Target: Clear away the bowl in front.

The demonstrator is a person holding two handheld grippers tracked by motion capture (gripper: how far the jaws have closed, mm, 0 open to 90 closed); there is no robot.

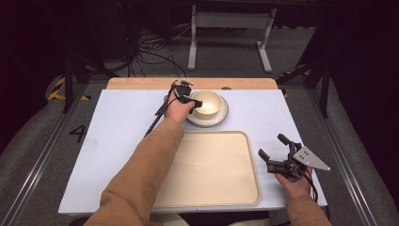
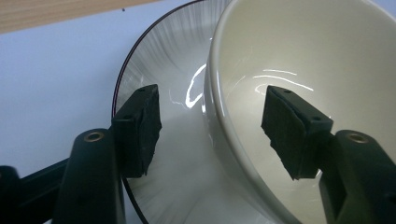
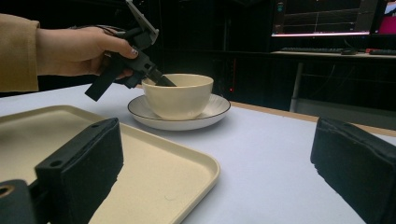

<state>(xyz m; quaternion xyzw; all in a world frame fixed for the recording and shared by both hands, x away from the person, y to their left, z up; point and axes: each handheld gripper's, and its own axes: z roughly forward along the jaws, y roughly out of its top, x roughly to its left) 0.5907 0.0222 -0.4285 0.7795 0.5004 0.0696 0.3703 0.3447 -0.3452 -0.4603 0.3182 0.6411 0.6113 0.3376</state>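
Note:
A cream bowl (image 1: 208, 103) stands on a white plate (image 1: 221, 117) with a dark rim line, at the far middle of the white table. My left gripper (image 1: 194, 101) is open at the bowl's left rim. In the left gripper view the bowl (image 2: 280, 56) wall runs between the jaws, one pad (image 2: 140, 126) outside over the plate (image 2: 159, 60), the other inside, neither touching. My right gripper (image 1: 271, 145) is held wide open and empty above the table, right of a cream tray (image 1: 211, 169). From the right gripper view the bowl (image 3: 180, 100) and left gripper (image 3: 135, 60) appear ahead.
The empty tray (image 3: 140, 172) lies at the table's near middle, just in front of the plate (image 3: 210, 112). A wooden strip (image 1: 188, 83) borders the far edge. Behind the table stand a white frame (image 1: 230, 28) and cables on the floor.

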